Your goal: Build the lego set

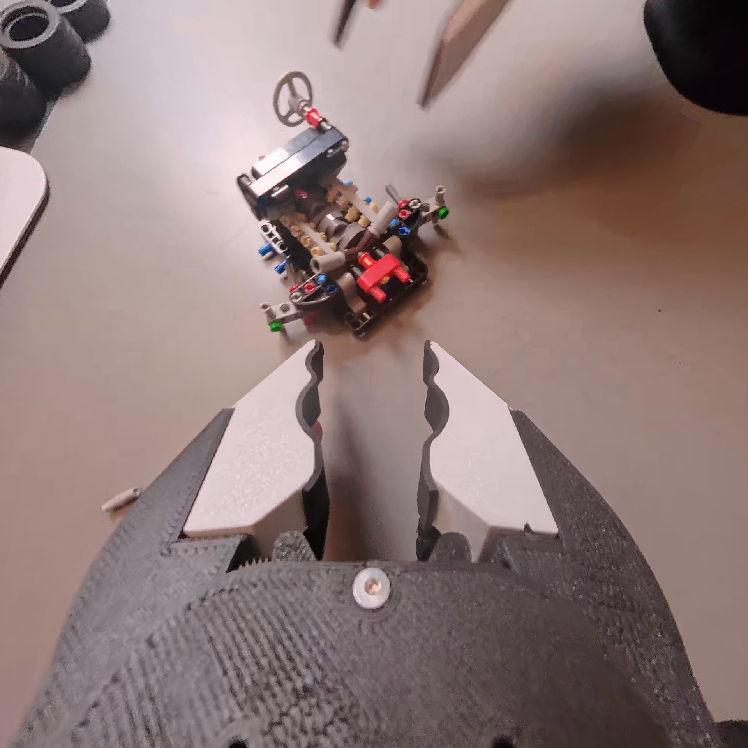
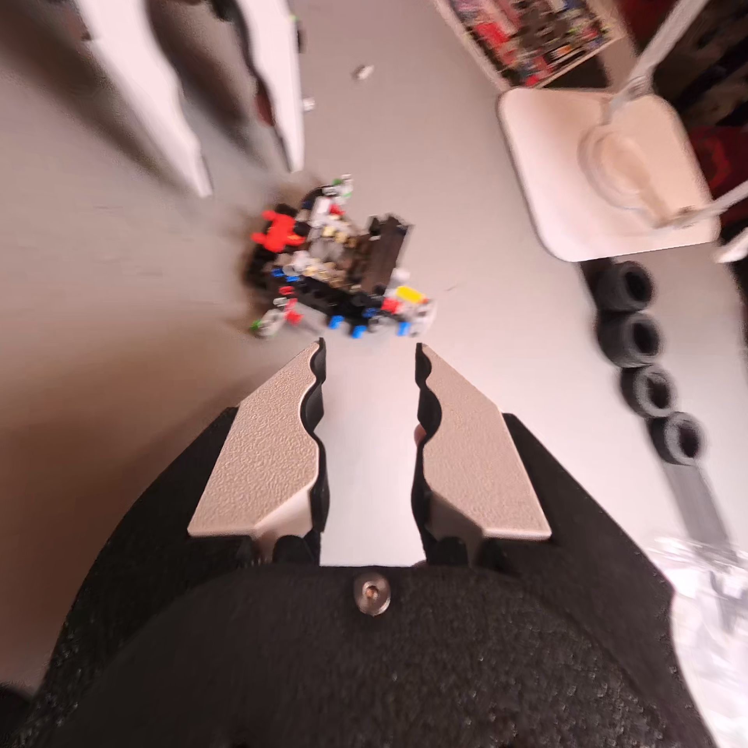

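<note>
Left claw (image 1: 372, 352) agape, chassis (image 1: 336, 239), tyres (image 1: 36, 60)

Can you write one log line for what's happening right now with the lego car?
left gripper: open, empty | right gripper: open, empty | lego car: part-built, on table, untouched | tyres: loose, aside

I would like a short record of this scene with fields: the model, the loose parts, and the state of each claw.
model: partly built lego chassis on the table, grey steering wheel at its far end
loose parts: four black tyres in a row, near a white tray
left claw: open, empty, short of the model
right claw: open, empty, short of the model
right view: blurred
</note>
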Demonstrator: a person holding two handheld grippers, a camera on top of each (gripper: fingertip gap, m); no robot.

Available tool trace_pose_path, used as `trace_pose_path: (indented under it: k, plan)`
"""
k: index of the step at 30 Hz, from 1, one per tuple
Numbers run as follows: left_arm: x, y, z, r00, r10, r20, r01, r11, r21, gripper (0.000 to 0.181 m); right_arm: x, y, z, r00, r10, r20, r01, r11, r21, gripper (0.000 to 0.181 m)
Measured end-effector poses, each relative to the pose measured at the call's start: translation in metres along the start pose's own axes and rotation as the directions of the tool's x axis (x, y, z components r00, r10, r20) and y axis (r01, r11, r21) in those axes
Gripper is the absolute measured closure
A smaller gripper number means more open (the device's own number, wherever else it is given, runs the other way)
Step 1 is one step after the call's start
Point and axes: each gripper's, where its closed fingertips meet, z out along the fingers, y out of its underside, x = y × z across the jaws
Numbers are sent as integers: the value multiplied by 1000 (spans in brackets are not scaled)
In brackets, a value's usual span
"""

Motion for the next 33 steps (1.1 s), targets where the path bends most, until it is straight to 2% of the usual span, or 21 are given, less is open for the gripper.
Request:
trace_pose_path:
  k: [2, 4, 5, 8, 14, 16, 21, 25, 27, 30, 33]
  plan:
    - [-11, 3, -3, 999, -37, 25, 37, 999, 15, 134, -33, 10, 5, 995, 15, 95, -13, 1000, -22, 136]
    - [-14, 7, 0, 998, -63, 25, 62, 998, 11, 134, -52, 25, 15, 994, -9, 111, 16, 998, -64, 135]
    - [-12, 8, 3, 998, -58, 20, 58, 998, 0, 135, -55, 30, 20, 995, -25, 97, 33, 996, -81, 134]
    - [-6, 8, 12, 1000, -19, 15, 19, 1000, -18, 136, -46, 19, 22, 997, -60, 51, 61, 998, -9, 135]
    - [1, 0, 24, 999, -13, 32, 14, 1000, -28, 123, -56, 11, 39, 980, -118, 158, 119, 993, 4, 130]
    - [0, -1, 28, 999, -10, 53, 12, 999, -40, 121, -55, 7, 41, 984, -121, 129, 121, 993, 11, 143]
    - [-4, -10, 36, 987, -81, 138, 90, 994, -60, 137, -49, 13, 39, 999, -48, 12, 48, 995, -84, 148]
    - [-1, -14, 40, 976, -105, 192, 122, 989, -80, 155, -34, 22, 37, 970, 155, -187, -184, 972, -146, 154]
    - [0, -15, 41, 970, -93, 224, 116, 989, -94, 156, -33, 23, 37, 948, 215, -236, -253, 957, -145, 155]
    - [0, -14, 40, 971, -77, 226, 103, 989, -102, 156, -33, 22, 36, 954, 164, -253, -204, 969, -141, 154]
    - [1, -10, 35, 980, -66, 189, 88, 990, -109, 154, -33, 22, 36, 965, 146, -217, -176, 977, -122, 154]
